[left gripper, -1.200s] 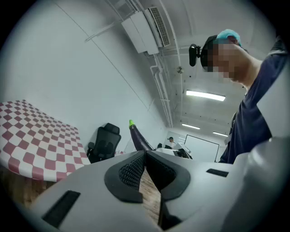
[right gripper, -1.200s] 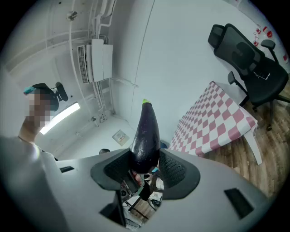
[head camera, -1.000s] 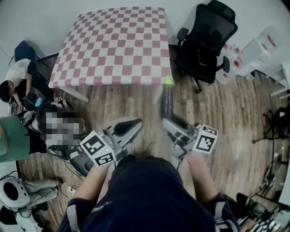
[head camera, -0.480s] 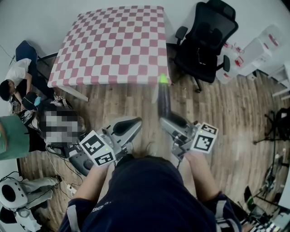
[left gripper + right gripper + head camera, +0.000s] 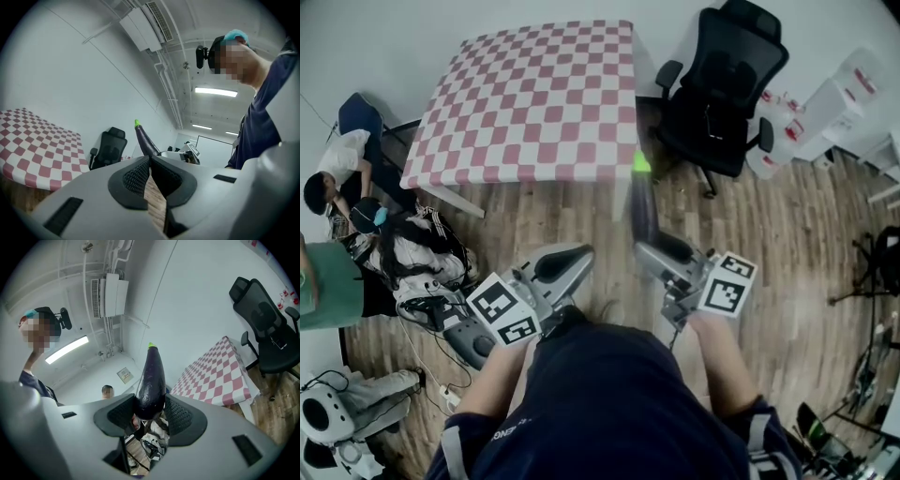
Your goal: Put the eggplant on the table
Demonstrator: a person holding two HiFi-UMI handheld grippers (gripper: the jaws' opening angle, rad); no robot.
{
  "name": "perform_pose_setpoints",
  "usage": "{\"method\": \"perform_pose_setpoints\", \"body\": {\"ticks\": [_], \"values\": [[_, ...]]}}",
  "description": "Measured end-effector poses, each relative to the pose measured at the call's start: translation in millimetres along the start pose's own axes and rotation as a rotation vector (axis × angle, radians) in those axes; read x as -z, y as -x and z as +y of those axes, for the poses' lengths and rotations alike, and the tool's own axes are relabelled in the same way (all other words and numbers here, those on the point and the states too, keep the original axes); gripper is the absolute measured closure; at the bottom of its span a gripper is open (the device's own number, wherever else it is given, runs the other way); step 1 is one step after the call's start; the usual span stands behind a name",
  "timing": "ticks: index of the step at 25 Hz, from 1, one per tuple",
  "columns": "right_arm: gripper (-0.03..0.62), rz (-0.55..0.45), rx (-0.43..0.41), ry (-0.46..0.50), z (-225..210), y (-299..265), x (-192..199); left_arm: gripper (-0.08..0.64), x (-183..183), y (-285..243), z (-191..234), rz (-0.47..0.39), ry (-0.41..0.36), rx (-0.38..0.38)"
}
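A dark purple eggplant [image 5: 640, 204] with a green tip sticks out level from my right gripper [image 5: 654, 251], whose jaws are shut on its thick end. In the right gripper view the eggplant [image 5: 151, 380] sits squeezed between the two black pads. Its green tip lies just short of the near right corner of the table [image 5: 534, 94], which wears a red-and-white checked cloth. My left gripper [image 5: 574, 257] hovers beside it on the left, jaws shut with nothing between them. In the left gripper view the eggplant [image 5: 144, 139] shows past the closed jaws.
A black office chair [image 5: 722, 84] stands right of the table. Several people sit or crouch on the wooden floor at the left [image 5: 342, 183], among bags and cables [image 5: 422, 267]. White boxes [image 5: 834, 103] line the far right wall.
Both grippers have moved forward toward the table, and the eggplant's tip now nearly meets the table's near right corner. The right gripper has rolled a little.
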State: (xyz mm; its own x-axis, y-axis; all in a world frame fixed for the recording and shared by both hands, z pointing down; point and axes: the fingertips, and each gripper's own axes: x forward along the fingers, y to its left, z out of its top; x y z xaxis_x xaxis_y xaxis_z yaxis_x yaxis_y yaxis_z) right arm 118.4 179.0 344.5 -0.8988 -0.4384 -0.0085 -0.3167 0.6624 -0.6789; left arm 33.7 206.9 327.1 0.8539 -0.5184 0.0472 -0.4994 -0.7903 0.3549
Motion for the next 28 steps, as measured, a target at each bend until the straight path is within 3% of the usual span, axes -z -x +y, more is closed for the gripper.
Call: {"method": "perform_pose_setpoints", "body": {"ticks": [7, 16, 21, 28], "values": [[0.38, -0.021, -0.012, -0.041, -18.8, 5.4, -14.7, 0.525, -6.4, -18.6, 9.4, -0.009, -0.014, -0.011], [0.38, 0.003, 0.013, -0.049, -61.8, -13.8, -33.4, 0.525, -17.6, -42.3, 59.3, -0.024, -0.012, -0.004], [0.38, 0.024, 0.056, -0.076, -89.8, -46.9, -50.1, 0.525, -33.6, -52.9, 108.3, -0.022, 0.018, 0.012], [0.38, 0.049, 0.119, -0.114, -165.5, -127.5, -80.3, 0.525, -54.6, -76.3, 219.0, -0.011, 0.028, -0.003]]}}
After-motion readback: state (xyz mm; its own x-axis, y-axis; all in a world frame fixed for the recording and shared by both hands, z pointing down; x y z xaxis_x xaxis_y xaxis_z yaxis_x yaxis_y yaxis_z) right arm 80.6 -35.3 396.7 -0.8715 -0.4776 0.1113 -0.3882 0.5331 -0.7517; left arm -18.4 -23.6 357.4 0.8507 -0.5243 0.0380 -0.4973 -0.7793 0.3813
